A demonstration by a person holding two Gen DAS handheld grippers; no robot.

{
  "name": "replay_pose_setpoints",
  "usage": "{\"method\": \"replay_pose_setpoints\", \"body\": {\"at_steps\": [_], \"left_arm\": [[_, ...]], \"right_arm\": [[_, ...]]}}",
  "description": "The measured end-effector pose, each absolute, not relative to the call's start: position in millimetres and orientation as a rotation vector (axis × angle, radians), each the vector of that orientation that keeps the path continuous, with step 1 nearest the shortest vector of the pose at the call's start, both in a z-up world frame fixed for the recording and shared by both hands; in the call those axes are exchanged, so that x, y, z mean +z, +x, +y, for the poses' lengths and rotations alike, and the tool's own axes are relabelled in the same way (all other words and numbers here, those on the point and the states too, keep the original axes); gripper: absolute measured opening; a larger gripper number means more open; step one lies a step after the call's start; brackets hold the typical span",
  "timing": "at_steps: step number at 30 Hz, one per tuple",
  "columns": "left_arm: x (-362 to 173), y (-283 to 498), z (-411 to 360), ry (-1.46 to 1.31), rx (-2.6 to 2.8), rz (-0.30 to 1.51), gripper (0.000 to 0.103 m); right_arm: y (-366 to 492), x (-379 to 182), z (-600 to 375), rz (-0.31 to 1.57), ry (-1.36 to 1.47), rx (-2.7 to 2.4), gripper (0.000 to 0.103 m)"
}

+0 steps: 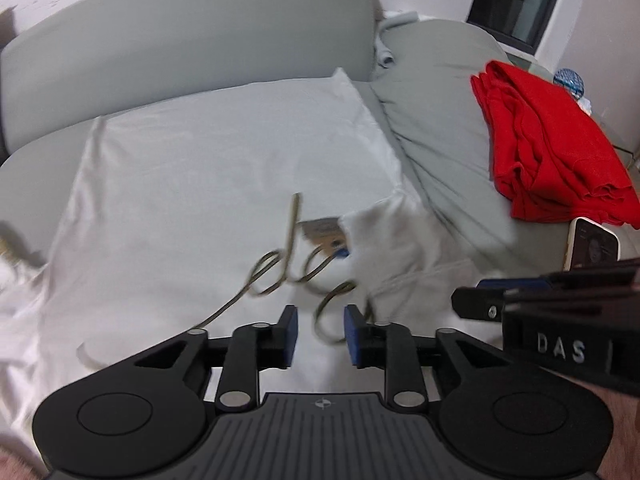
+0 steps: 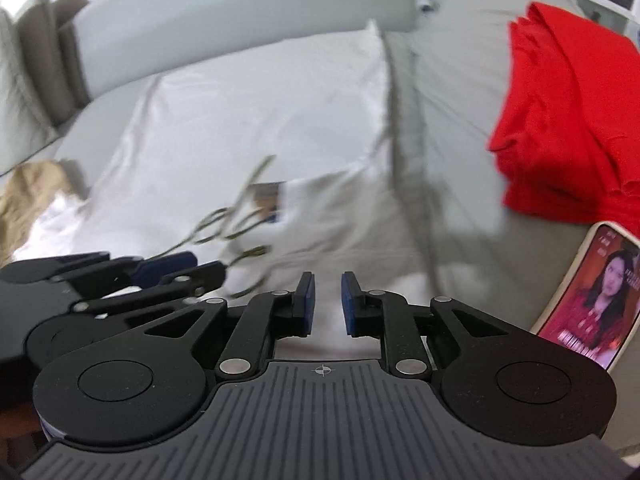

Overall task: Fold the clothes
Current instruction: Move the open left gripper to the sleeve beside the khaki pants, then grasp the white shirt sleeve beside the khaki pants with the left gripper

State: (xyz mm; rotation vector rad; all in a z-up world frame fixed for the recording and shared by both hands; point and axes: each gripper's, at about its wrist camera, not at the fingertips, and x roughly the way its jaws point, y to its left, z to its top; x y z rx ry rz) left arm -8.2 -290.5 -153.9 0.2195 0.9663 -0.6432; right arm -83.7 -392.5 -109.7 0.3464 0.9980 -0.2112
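Both grippers, left [image 1: 320, 332] and right [image 2: 328, 300], stood part-open and empty, white garment [image 1: 224, 168] lying just beyond, its length running far-left.

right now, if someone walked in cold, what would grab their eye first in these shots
The folded red garment stands out at the right, resting on the grey bedding. Just below it a phone with a lit screen leans at the right edge. In the middle lies a white garment with gold script lettering, spread flat ahead of both open grippers.

White garment [image 1: 208, 168] flat on bed (gold script lettering); red clothes [image 1: 552, 144] folded, stacked.
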Motion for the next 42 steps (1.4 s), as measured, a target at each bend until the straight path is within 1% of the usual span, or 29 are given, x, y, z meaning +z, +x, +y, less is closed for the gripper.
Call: {"method": "replay_pose_setpoints", "body": {"at_steps": [2, 5, 9, 11, 15, 16, 17, 21, 25, 27, 29, 31, 32, 37, 41, 42], "left_arm": [[-152.1, -12.2, -267.7, 0.198, -0.626, 0.986, 0.04], [-152.3, -18.7, -230.9, 0.2, -0.578, 1.019, 0.045], [-152.5, -23.8, -196.7, 0.23, -0.52, 1.037, 0.048], [-149.5, -23.7, -178.8, 0.231, -0.488, 1.028, 0.054], [-146.9, -19.3, -159.7, 0.218, -0.456, 1.029, 0.062], [-148.1, -18.2, -156.4, 0.218, -0.447, 1.037, 0.068], [-149.0, -17.1, -153.7, 0.221, -0.44, 1.043, 0.068], [-148.7, -8.3, -132.2, 0.253, -0.369, 1.046, 0.068], [-132.2, 22.8, -94.6, 0.127, -0.317, 1.034, 0.068], [-124.4, 43.4, -70.5, 0.024, -0.271, 1.03, 0.065], [-121.8, 60.7, -49.5, -0.057, -0.205, 1.032, 0.06], [-122.1, 73.1, -34.3, -0.122, -0.162, 1.033, 0.058], [-124.2, 80.6, -22.3, -0.182, -0.137, 1.027, 0.056], [-136.8, 101.0, 17.2, -0.399, -0.044, 1.011, 0.054], [-151.0, 111.4, 35.2, -0.55, -0.023, 1.044, 0.045], [-154.2, 113.6, 37.7, -0.577, -0.016, 1.051, 0.045]], "right_arm": [[-87.0, -107.4, -374.8, 1.0, 0.348, -0.18, 0.033], [-88.8, -106.9, -344.3, 1.014, 0.354, -0.138, 0.04], [-80.2, -109.1, -311.6, 1.051, 0.342, -0.101, 0.042], [-75.1, -107.5, -294.9, 1.069, 0.318, -0.075, 0.043], [-68.1, -100.4, -268.0, 1.081, 0.26, -0.045, 0.046], [-65.7, -100.6, -263.3, 1.085, 0.251, -0.04, 0.046], [-62.9, -99.9, -257.0, 1.09, 0.236, -0.031, 0.047], [-54.1, -99.3, -238.7, 1.104, 0.189, -0.001, 0.051], [-42.8, -99.6, -225.2, 1.108, 0.176, 0.035, 0.051], [-36.4, -100.2, -220.8, 1.104, 0.177, 0.043, 0.051], [-30.8, -100.7, -216.1, 1.096, 0.176, 0.054, 0.051], [-24.9, -102.8, -209.0, 1.094, 0.169, 0.065, 0.051], [-22.6, -104.2, -206.2, 1.096, 0.163, 0.074, 0.051], [-12.1, -113.1, -195.9, 1.12, 0.128, 0.095, 0.051], [-4.7, -120.3, -196.1, 1.144, 0.133, 0.094, 0.051], [-3.6, -121.4, -196.8, 1.148, 0.134, 0.092, 0.051]]}}
